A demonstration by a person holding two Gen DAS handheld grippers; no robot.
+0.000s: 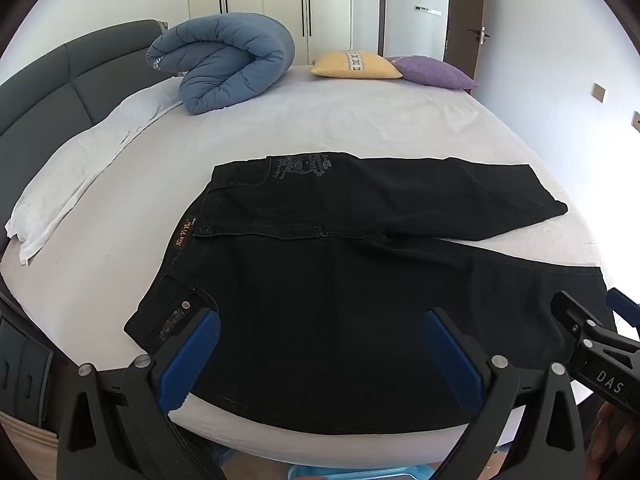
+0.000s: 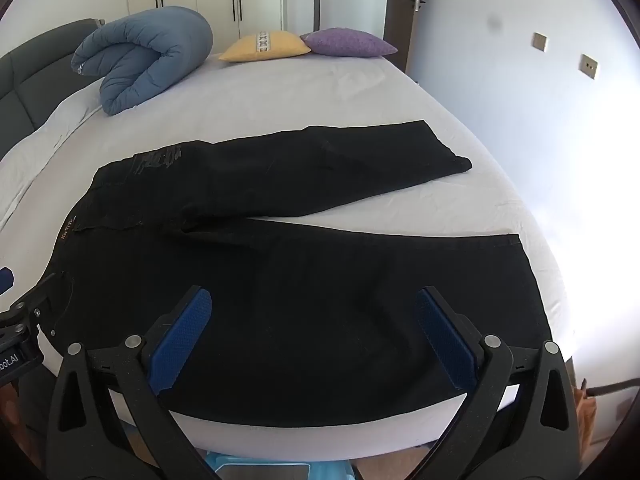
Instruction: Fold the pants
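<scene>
Black pants (image 1: 320, 264) lie flat on the white bed (image 1: 340, 120), waistband to the left and both legs stretching right, spread apart in a V. My left gripper (image 1: 320, 344) hovers open over the near leg close to the waistband, its blue pads wide apart and holding nothing. In the right wrist view the same pants (image 2: 288, 272) fill the middle. My right gripper (image 2: 314, 324) hangs open above the near leg, further toward the hem, also empty. Each gripper shows at the edge of the other's view: the right gripper (image 1: 592, 320) and the left gripper (image 2: 16, 304).
A rolled blue duvet (image 1: 224, 60), a yellow cushion (image 1: 356, 65) and a purple cushion (image 1: 434, 72) sit at the far side of the bed. A grey headboard (image 1: 60, 76) and a white pillow (image 1: 76, 176) are at the left. Wardrobe doors and a door stand behind.
</scene>
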